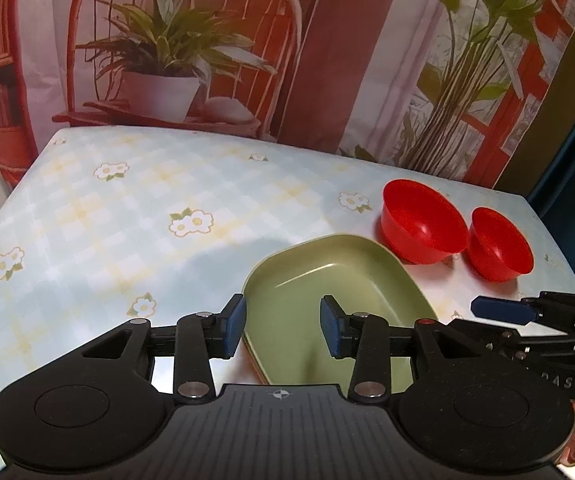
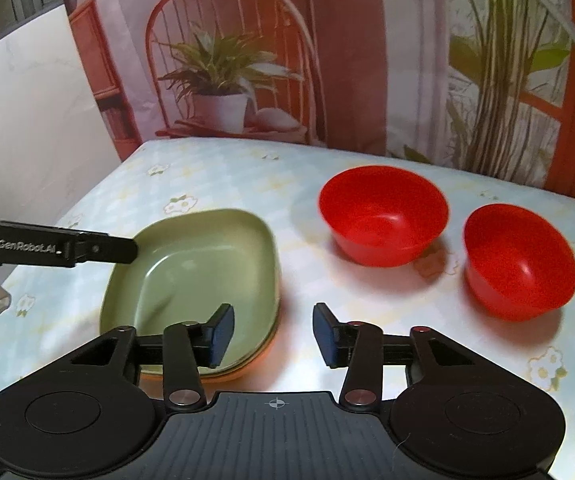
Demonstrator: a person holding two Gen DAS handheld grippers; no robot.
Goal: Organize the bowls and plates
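- Left tongs: part open, straddling the near-left rim of the green plate, pads not pressing it. Holding nothing.
- Right tongs: part open, empty, one finger over the plate's right edge, the other over bare bench.
- Plate looks stacked on others; seemingly just set down, both tongs let go.
- Beyond: two red bowls, side by side, apart, unstacked; nothing blocks them.
- Printed backdrop behind.
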